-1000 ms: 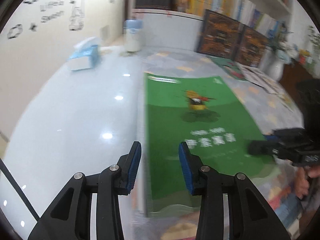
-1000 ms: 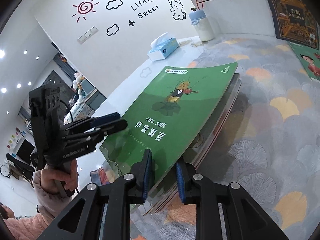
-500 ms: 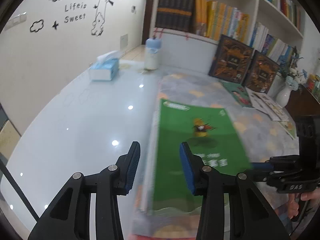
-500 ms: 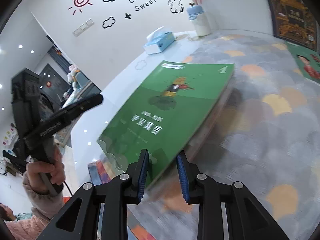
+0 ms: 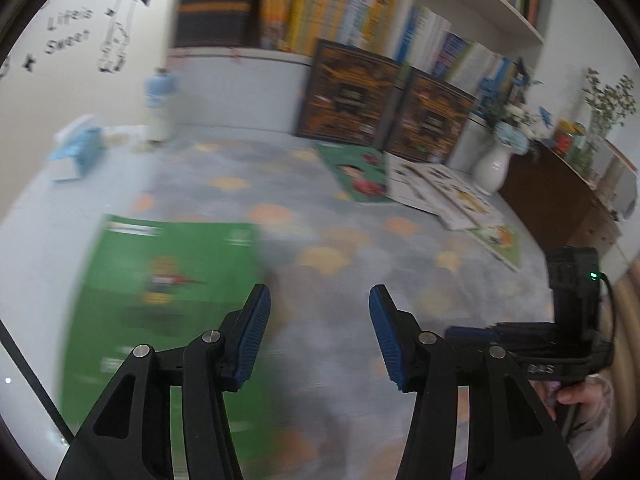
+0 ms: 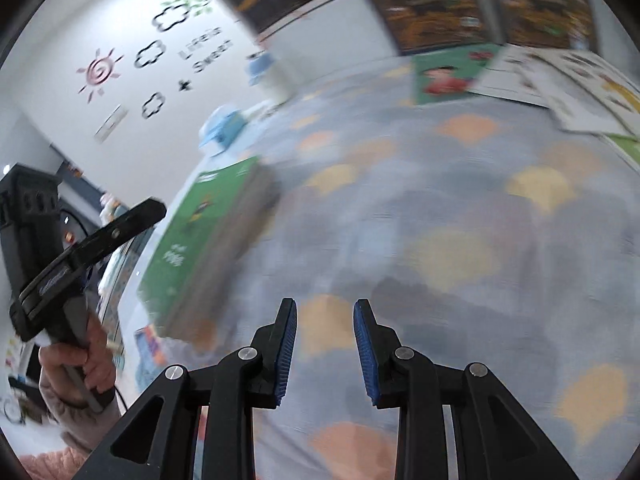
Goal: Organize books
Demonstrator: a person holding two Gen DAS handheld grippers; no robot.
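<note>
Patterned tablecloth (image 5: pixel 328 216), green book (image 5: pixel 160 280) lying flat, left hand-held gripper (image 5: pixel 316 334) wide, right hand-held gripper (image 6: pixel 325 350) narrowly parted, both empty

Glossy green book (image 5: pixel 168 280), ribbed fingers (image 5: pixel 256 336)

On the white wall (image 5: pixel 72 92) a black sticker (image 5: pixel 68 30) reads "Life is Sweet", blurred but legible in both views. The white print on the green book (image 5: pixel 160 292) is too blurred to read.
</note>
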